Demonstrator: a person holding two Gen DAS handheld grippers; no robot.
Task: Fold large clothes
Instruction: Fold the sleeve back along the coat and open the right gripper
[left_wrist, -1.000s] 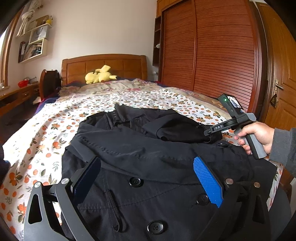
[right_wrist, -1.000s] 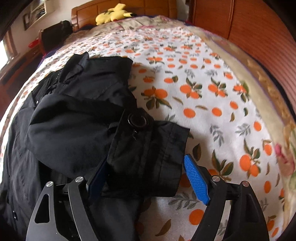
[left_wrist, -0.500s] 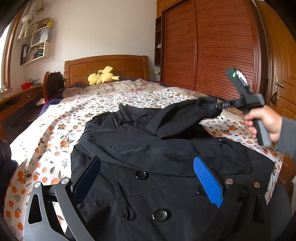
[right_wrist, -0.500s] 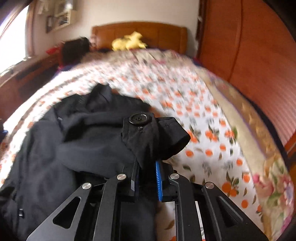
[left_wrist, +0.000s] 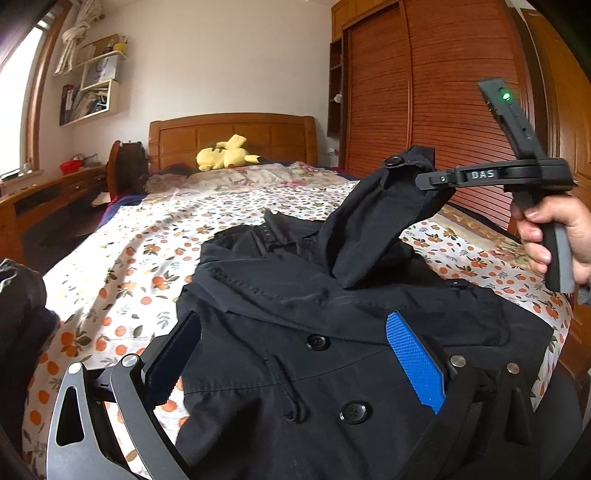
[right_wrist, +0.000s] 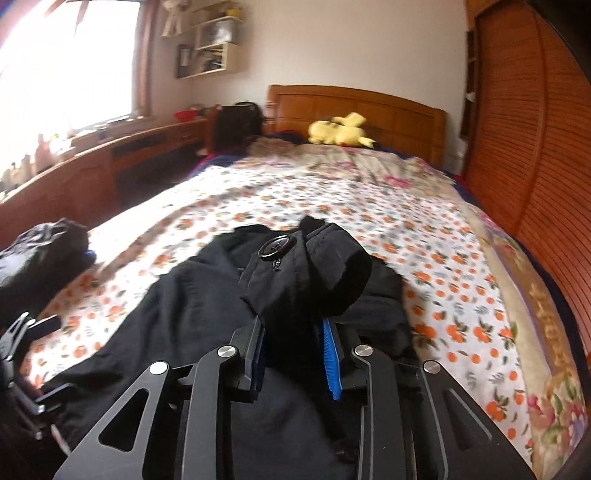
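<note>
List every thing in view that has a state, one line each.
Coat: spread on the bed, front buttoned, not yet folded.
Sleeve: lifted off the coat, cuff pinched between the jaws.
Right gripper: clamped on the sleeve cuff, jaws easing open slightly.
Left gripper: open, over the coat's lower front, gripping nothing.
Wardrobe doors: closed.
Plush toy: lying by the headboard.
</note>
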